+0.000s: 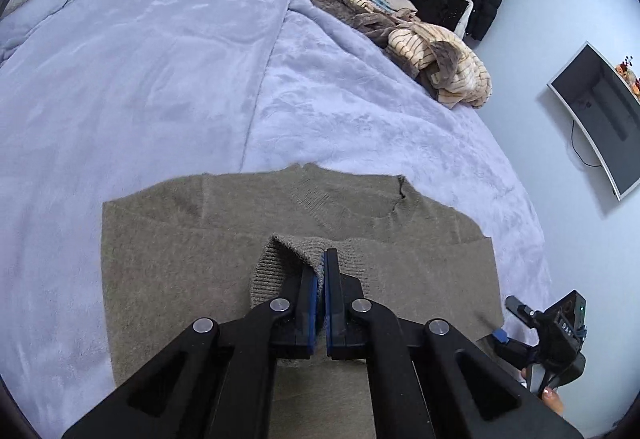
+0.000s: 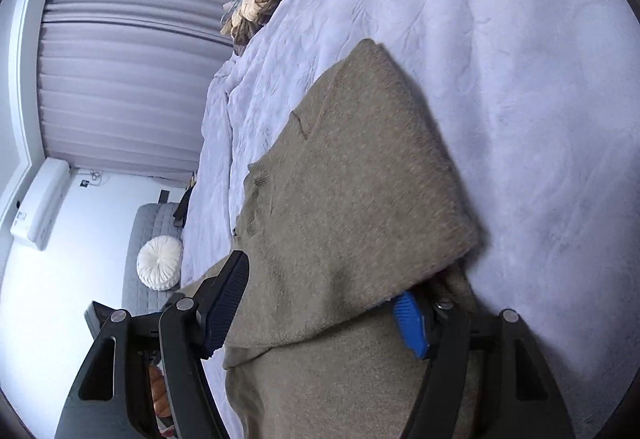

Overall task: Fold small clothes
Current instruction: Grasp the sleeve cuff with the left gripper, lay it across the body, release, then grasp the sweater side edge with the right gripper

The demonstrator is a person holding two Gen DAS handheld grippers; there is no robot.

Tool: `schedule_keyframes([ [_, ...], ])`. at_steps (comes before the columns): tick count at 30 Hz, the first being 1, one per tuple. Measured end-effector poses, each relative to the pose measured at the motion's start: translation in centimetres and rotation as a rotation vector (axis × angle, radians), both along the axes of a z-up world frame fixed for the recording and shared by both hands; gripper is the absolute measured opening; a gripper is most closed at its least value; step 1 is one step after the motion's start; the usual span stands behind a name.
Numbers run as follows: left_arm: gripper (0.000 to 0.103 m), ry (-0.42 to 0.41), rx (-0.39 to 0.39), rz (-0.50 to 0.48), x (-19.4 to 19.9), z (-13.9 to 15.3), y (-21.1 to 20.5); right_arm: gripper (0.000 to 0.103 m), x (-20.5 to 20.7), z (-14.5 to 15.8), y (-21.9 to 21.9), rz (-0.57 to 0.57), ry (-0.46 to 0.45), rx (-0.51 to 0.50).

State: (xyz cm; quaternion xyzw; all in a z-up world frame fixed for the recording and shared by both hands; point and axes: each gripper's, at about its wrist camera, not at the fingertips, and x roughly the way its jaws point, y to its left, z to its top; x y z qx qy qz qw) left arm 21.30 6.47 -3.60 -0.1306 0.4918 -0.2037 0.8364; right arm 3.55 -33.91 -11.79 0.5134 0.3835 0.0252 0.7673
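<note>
On the lilac plush blanket (image 1: 160,87), a taupe knitted sweater (image 1: 180,259) is lying flat.
Left gripper (image 1: 322,271) is clenching its ribbed cuff; right gripper (image 2: 324,303) is gaping, released, astride the sweater's fold; striped laundry heap (image 1: 440,55) is sitting far right.

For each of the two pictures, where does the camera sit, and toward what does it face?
Left wrist: on the left gripper, shut on a sweater cuff, facing across the bed; right gripper and fingertips at lower right.
Right wrist: on the right gripper, rolled sideways, open astride the sweater's edge.
Shared: sweater, bed, clothes pile, curtain.
</note>
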Motion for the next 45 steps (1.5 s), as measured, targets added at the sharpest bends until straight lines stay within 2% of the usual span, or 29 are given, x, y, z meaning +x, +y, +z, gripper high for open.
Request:
schedule_keyframes([
  [2, 0.003, 0.038, 0.035, 0.011, -0.2, -2.1, 0.6, 0.072, -0.5, -0.2, -0.5, -0.019, -0.003, 0.008],
  [4, 0.003, 0.084, 0.041, 0.032, -0.3, -4.0, 1.4, 0.066, -0.8, -0.2, -0.9, -0.033, -0.008, 0.003],
  [5, 0.003, 0.097, 0.036, 0.041, -0.4, -4.7, 1.6, 0.043, -0.9, 0.0, -1.1, -0.035, -0.006, -0.015],
  [6, 0.003, 0.106, 0.03, 0.051, -0.5, -5.2, 1.9, 0.012, -1.0, 0.6, -1.5, -0.025, -0.008, -0.05],
  [7, 0.003, 0.111, 0.025, 0.058, -0.5, -5.5, 2.0, 0.007, -0.7, 1.1, -1.5, -0.009, -0.008, -0.097],
  [9, 0.003, 0.117, 0.019, 0.055, -0.8, -6.0, 2.0, 0.007, -0.2, 2.5, -1.5, 0.025, -0.012, -0.206],
  [11, 0.003, 0.106, 0.049, 0.047, -1.2, -6.2, 1.6, 0.007, -0.2, 2.8, -1.7, 0.051, 0.023, -0.279],
  [14, 0.004, 0.079, 0.11, 0.035, -1.6, -5.9, 0.9, 0.007, -0.5, 1.1, -2.0, 0.069, 0.113, -0.306],
  [15, 0.004, 0.063, 0.137, 0.035, -1.8, -5.6, 0.7, 0.005, -0.8, 0.4, -2.1, 0.071, 0.123, -0.293],
  [18, 0.004, 0.04, 0.213, 0.023, -2.3, -4.8, 0.8, 0.006, -1.7, -0.1, -2.7, 0.055, 0.11, -0.254],
  [20, 0.004, 0.042, 0.22, 0.016, -2.7, -4.6, 1.2, 0.01, -1.5, 0.0, -2.9, 0.068, 0.109, -0.238],
  [22, 0.004, 0.055, 0.212, 0.01, -3.0, -4.7, 1.7, 0.019, -1.8, 0.5, -2.8, 0.086, 0.1, -0.23],
  [24, 0.004, 0.07, 0.197, -0.001, -3.2, -5.1, 1.8, 0.052, -2.2, 0.9, -2.7, 0.104, 0.072, -0.2],
  [26, 0.004, 0.086, 0.192, -0.005, -3.2, -5.6, 1.7, 0.061, -2.4, 1.2, -2.3, 0.121, 0.04, -0.165],
  [29, 0.004, 0.108, 0.167, 0.001, -3.2, -5.7, 1.5, 0.061, -2.1, 1.3, -1.9, 0.13, 0.05, -0.181],
  [31, 0.004, 0.122, 0.139, 0.001, -3.4, -5.3, 1.8, 0.061, -1.7, 0.9, -1.9, 0.13, 0.058, -0.153],
  [34, 0.004, 0.083, 0.109, 0.016, -4.2, -4.2, 2.8, 0.061, -1.4, 0.7, -1.8, 0.127, 0.065, -0.141],
  [38, 0.004, 0.045, 0.198, 0.029, -4.6, -3.7, 3.1, 0.061, -1.6, 0.5, -1.6, 0.136, 0.065, -0.155],
  [39, 0.009, 0.038, 0.22, 0.027, -4.7, -3.8, 3.1, 0.061, -1.6, 0.6, -1.5, 0.134, 0.064, -0.156],
  [40, 0.044, 0.04, 0.234, 0.023, -4.8, -4.0, 3.0, 0.061, -1.7, 0.7, -1.4, 0.132, 0.063, -0.156],
  [42, 0.102, 0.024, 0.24, 0.047, -5.0, -4.1, 3.1, 0.061, -1.7, 0.8, -1.3, 0.133, 0.061, -0.157],
  [43, 0.102, -0.017, 0.239, 0.057, -5.5, -3.7, 3.0, 0.061, -1.7, 0.8, -1.2, 0.136, 0.06, -0.157],
  [45, 0.102, -0.025, 0.25, 0.035, -5.5, -3.6, 2.4, 0.061, -1.7, 0.9, -1.2, 0.139, 0.06, -0.16],
])
